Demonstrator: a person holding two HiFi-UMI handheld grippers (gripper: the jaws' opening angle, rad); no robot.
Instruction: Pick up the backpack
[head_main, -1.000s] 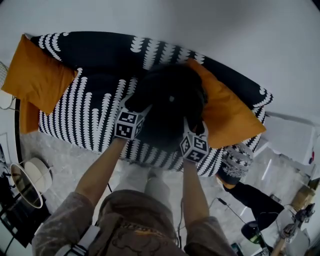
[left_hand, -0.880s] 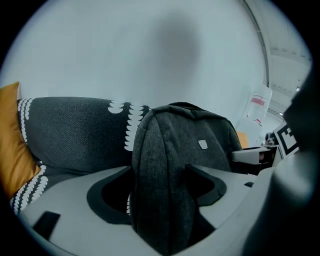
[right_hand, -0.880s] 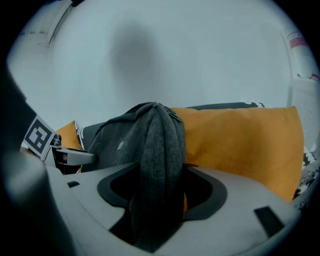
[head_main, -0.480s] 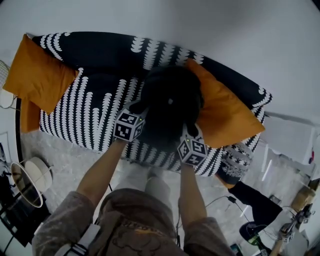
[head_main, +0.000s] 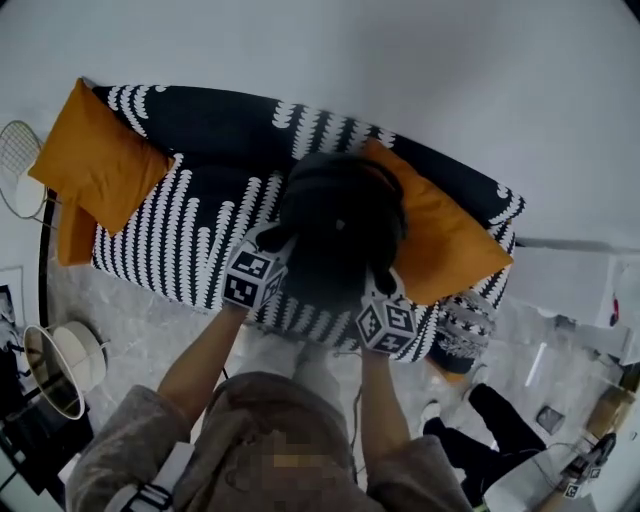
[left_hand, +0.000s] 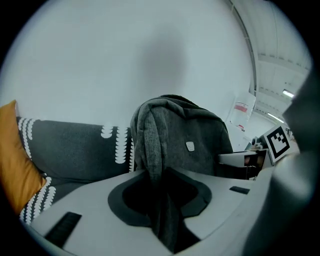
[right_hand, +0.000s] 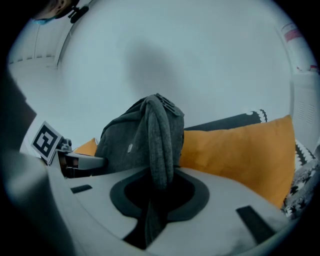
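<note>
L: your left gripper (left_hand: 162, 200) jaws, just closing, clamp a strap (left_hand: 152, 145) of the backpack (head_main: 340, 215) | R: your right gripper (right_hand: 157, 200) jaws, just closing, clamp the other strap (right_hand: 160, 145) | backpack: mid-sofa (head_main: 190, 230), just beside orange cushion (head_main: 445, 235) | badge (left_hand: 190, 146): unreadable

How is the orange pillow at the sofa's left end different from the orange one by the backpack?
The left orange pillow shows whole; the right orange pillow is partly hidden by the dark grey fabric backpack. The left one sits at the black-and-white patterned sofa's left end; the right one nearer its right end. Both are orange.
</note>
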